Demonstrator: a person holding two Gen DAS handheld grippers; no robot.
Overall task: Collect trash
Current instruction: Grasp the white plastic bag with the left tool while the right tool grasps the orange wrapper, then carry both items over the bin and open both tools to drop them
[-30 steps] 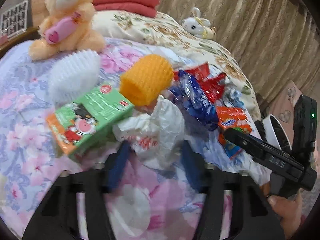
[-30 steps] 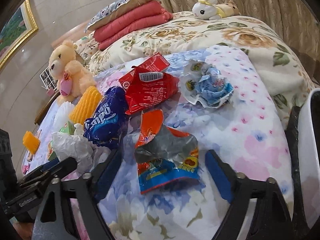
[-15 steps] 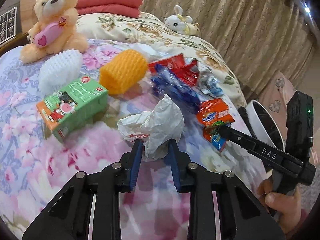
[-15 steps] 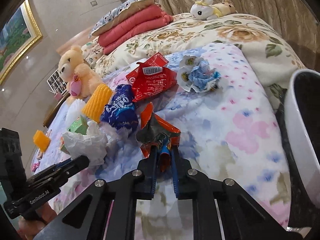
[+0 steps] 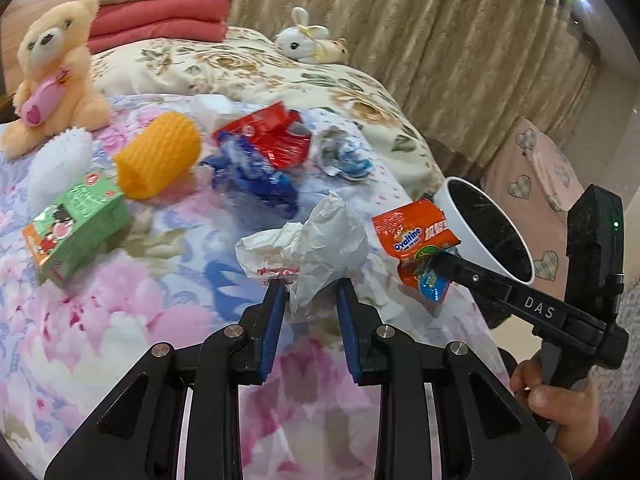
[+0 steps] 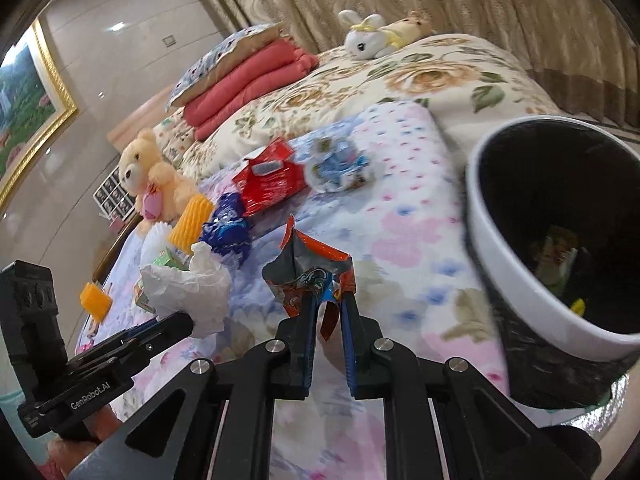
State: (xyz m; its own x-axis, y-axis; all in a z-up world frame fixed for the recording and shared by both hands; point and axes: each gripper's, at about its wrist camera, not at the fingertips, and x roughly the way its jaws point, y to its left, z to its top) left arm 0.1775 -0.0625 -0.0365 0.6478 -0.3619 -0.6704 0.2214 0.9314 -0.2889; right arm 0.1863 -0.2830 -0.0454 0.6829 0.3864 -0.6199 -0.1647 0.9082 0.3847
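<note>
Gripping: left claw (image 5: 310, 296) white bag (image 5: 316, 240); right claw (image 6: 327, 304) "Ovaltine" wrapper (image 5: 414, 236).

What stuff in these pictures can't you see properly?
- Bottom of the bin, right wrist view: dark inside, and the scraps there are too blurry to name.
- Green box, right wrist view: mostly hidden behind the white crumpled bag.
- Blue wrapper, left wrist view: smeared, so its name can't be read.

"Ovaltine" on the orange wrapper (image 5: 412, 236); "DAS" on right hand-held gripper (image 5: 438, 262); "GenRobot.AI" on left hand-held gripper (image 6: 188, 322)
</note>
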